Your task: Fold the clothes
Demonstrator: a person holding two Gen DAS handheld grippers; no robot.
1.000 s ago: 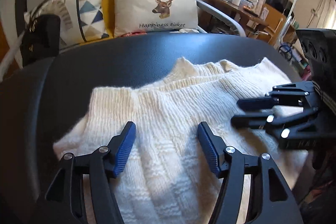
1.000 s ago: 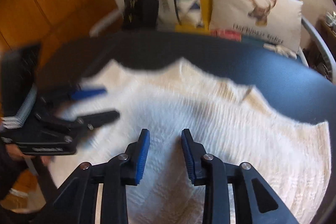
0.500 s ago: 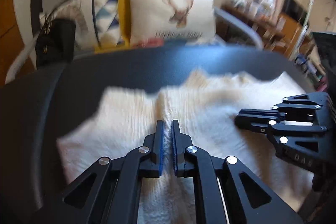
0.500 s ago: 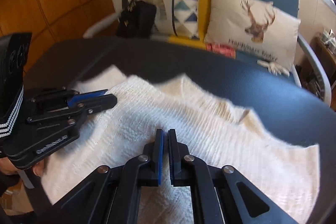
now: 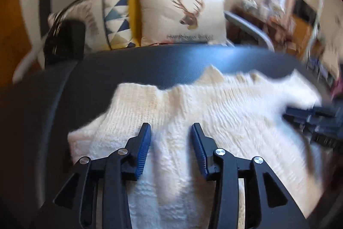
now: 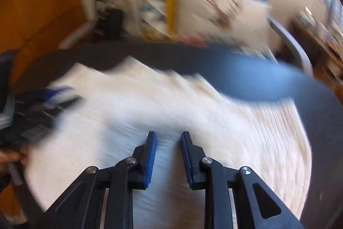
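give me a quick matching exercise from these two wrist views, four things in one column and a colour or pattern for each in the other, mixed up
Things:
1. knitted sweater
2. table
3. left cushion
4. right cushion

Colour or pattern:
A. deer head print
B. cream white
C. blue and white triangles
D. dark, nearly black

Pairs: 1-B, 2-D, 3-C, 4-A

One white knitted sweater (image 5: pixel 214 121), two grippers, two cushions and apparently one black bag (image 5: pixel 64 42) behind the worktop (image 5: pixel 150 65).
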